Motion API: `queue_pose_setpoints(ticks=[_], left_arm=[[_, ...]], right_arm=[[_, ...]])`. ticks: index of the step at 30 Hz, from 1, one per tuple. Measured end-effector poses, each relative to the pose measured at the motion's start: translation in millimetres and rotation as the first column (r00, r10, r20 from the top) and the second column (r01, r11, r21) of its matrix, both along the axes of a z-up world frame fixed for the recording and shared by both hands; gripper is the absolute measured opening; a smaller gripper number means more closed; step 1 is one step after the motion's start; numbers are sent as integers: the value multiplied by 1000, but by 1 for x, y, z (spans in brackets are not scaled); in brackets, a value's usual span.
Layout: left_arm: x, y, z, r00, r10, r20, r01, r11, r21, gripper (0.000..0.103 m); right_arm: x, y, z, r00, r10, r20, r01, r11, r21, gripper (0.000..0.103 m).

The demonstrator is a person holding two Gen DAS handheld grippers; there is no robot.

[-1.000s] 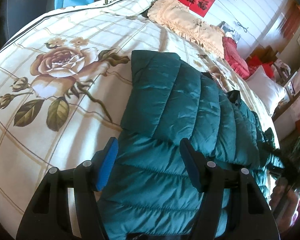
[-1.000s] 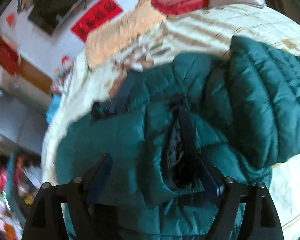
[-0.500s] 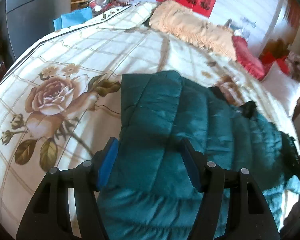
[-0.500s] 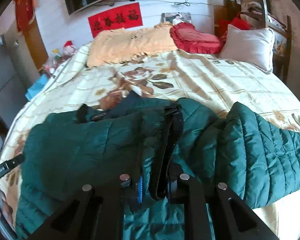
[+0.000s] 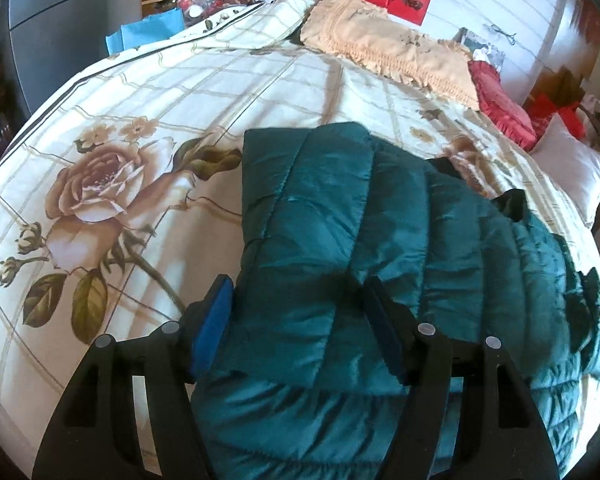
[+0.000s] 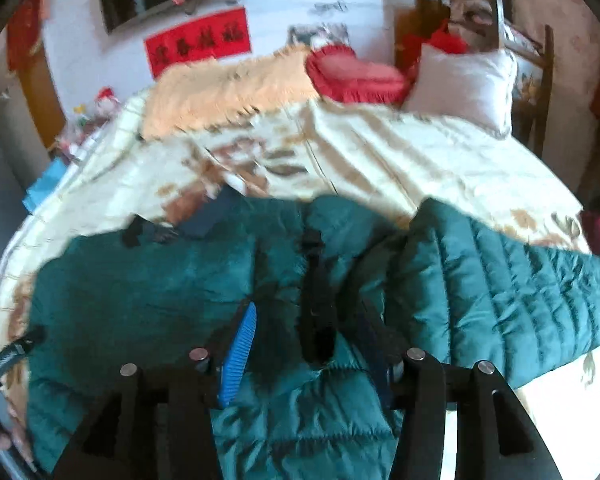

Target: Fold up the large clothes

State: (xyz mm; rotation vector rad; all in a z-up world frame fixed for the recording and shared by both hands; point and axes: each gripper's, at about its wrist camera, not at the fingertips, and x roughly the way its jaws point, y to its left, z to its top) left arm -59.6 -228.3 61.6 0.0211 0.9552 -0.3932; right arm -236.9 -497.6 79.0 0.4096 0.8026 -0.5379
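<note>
A dark green quilted puffer jacket [image 5: 340,240] lies on a bed, one sleeve folded across its body. My left gripper [image 5: 296,312] is open, its fingers straddling the folded sleeve without pinching it. In the right wrist view the jacket [image 6: 160,300] spreads across the bed with its other sleeve [image 6: 500,292] stretched to the right. My right gripper [image 6: 308,320] is open just above the jacket's black-trimmed front edge [image 6: 316,312], which lies loose between the fingers.
The bed [image 5: 120,180] has a cream bedspread with a rose print. A peach pillow [image 5: 388,52], a red cushion [image 5: 500,100] and a white pillow [image 6: 460,80] lie at the headboard. Toys and a blue bag [image 5: 148,32] sit past the far left corner.
My right gripper, shut on the jacket's black front edge half a second ago, has opened and let it drop. My left gripper stays open over the folded sleeve, shifted slightly.
</note>
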Motion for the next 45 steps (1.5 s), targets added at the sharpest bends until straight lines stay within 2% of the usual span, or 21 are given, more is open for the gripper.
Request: queue_pose_setpoints(ticks=[2, 4, 6, 9, 14, 19, 22, 28, 30, 32, 33, 35, 39, 42, 44, 45], left_arm=[[-5, -1, 5, 1000, -11, 15, 11, 1000, -8, 67], [-9, -5, 9, 999, -24, 28, 25, 1000, -6, 67], [-13, -11, 11, 999, -41, 36, 41, 999, 2, 67], [-14, -18, 7, 998, -61, 35, 60, 998, 22, 67], [-14, -28, -6, 996, -80, 39, 77, 994, 73, 67], [-12, -32, -13, 997, -74, 33, 71, 995, 71, 67], [-11, -33, -14, 997, -71, 32, 68, 995, 75, 67], [-13, -33, -16, 996, -73, 43, 70, 995, 73, 67], [-13, -33, -16, 996, -71, 50, 67, 995, 75, 67], [-16, -34, -16, 996, -72, 55, 68, 995, 76, 67], [-16, -33, -16, 996, -74, 55, 70, 995, 76, 67], [-20, -31, -14, 996, -77, 49, 73, 994, 80, 67], [-31, -24, -7, 996, -81, 36, 79, 995, 68, 67], [-46, -20, 1, 995, -93, 34, 92, 995, 28, 67], [-56, -19, 7, 994, -101, 47, 101, 995, 14, 67], [-63, -19, 10, 993, -110, 51, 109, 994, 8, 67]], right_arm=[[-2, 13, 15, 997, 61, 46, -62, 998, 5, 50], [6, 27, 20, 989, 136, 53, -137, 990, 19, 50], [19, 40, 16, 979, 202, 32, -203, 979, 28, 50], [37, 51, -2, 972, 236, -17, -236, 972, 18, 50], [54, 40, -43, 976, 181, -121, -183, 983, -6, 50], [65, 24, -64, 975, 156, -160, -161, 987, -14, 50], [65, 26, -57, 970, 164, -178, -171, 985, -25, 50], [31, 42, -22, 977, 189, -94, -193, 981, -24, 50], [26, 47, -28, 975, 184, -127, -190, 981, -36, 50], [31, 44, -48, 966, 169, -194, -178, 983, -33, 50], [33, 41, -59, 963, 171, -208, -178, 984, -16, 50], [33, 40, -62, 965, 173, -199, -179, 984, -13, 50], [15, 43, -41, 975, 161, -152, -162, 987, 7, 50], [-3, 48, -25, 980, 154, -125, -156, 988, -6, 50], [-14, 50, -17, 983, 145, -112, -147, 989, -10, 53], [-20, 51, -14, 985, 141, -104, -142, 990, -9, 59]])
